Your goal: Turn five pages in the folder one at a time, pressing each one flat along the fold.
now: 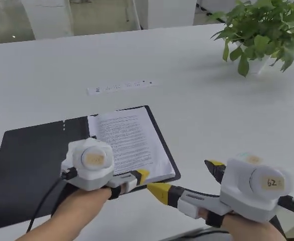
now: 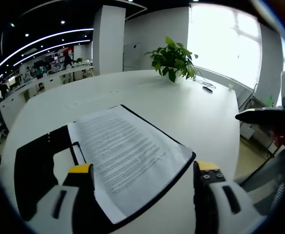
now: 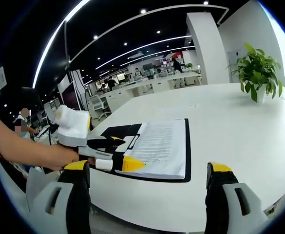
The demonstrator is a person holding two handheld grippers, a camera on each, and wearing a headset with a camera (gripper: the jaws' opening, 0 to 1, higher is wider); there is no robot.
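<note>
Folder: black, open flat on the white table, close to the near edge, in front of both grippers. Left cover bare and dark; on the right half, a stack of printed pages, top sheet lying flat, dense lines of text.

Left gripper: released, jaws spread wide, nothing grasped. Held low at the folder's near edge, pointing across it. In the left gripper view, one yellow-tipped jaw over the bottom edge of the pages near the fold, the other just past the folder's right corner, above bare table. Touching the paper or just above it: cannot tell.

Right gripper: also released, jaws well apart, nothing between them. Set to the right of the folder, off its near corner, one yellow tip just beside the left gripper's tip. From the right gripper view, folder and pages straight ahead, with the left gripper and the person's forearm coming in from the left.

Further back on the table: a white power strip beyond the folder's far edge, apart from it; a potted green plant at the far right.
</note>
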